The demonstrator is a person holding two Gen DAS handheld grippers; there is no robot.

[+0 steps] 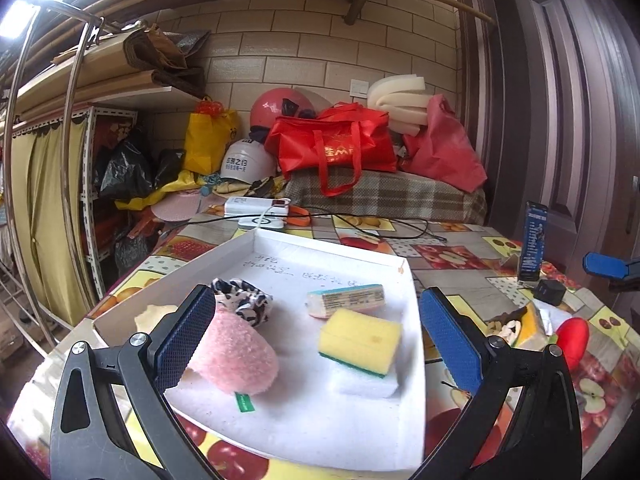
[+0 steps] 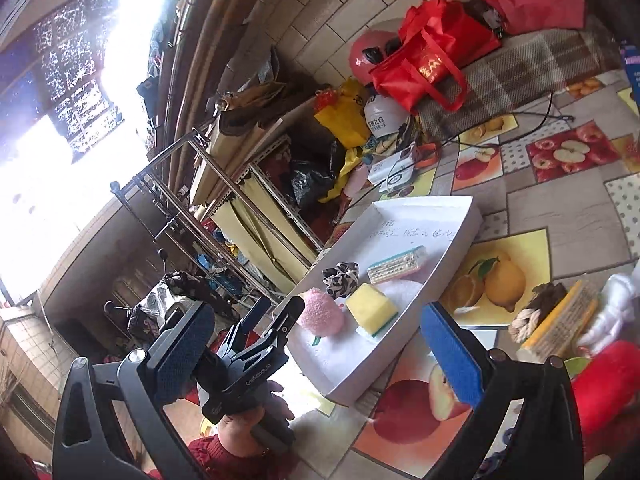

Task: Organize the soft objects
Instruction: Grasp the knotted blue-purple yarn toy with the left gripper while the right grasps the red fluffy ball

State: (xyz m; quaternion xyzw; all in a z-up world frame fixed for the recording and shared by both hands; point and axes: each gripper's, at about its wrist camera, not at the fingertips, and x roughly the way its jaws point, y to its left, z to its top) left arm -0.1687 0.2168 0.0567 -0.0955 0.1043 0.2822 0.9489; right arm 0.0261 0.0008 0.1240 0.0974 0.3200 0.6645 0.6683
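A white shallow box (image 1: 280, 432) lies on the fruit-print table. In it are a pink fluffy piece (image 1: 236, 356), a black-and-white scrunchie (image 1: 244, 300), a yellow-green sponge (image 1: 360, 340) on a white foam block (image 1: 364, 384), and a wrapped sponge pack (image 1: 346, 300). My left gripper (image 1: 316, 340) is open above the box's near edge, empty; it also shows in the right wrist view (image 2: 272, 316). My right gripper (image 2: 316, 356) is open and empty, right of the box (image 2: 400, 344). A red soft toy (image 2: 608, 392), white fluff (image 2: 612, 312) and a rope knot (image 2: 528, 320) lie outside the box.
A power bank and cable (image 1: 256, 208), orange scissors (image 1: 300, 212), a blue carton (image 1: 532, 240) and a black cube (image 1: 550, 292) sit on the table. Bags and helmets (image 1: 332, 144) pile behind. A metal rack (image 1: 48, 160) stands left.
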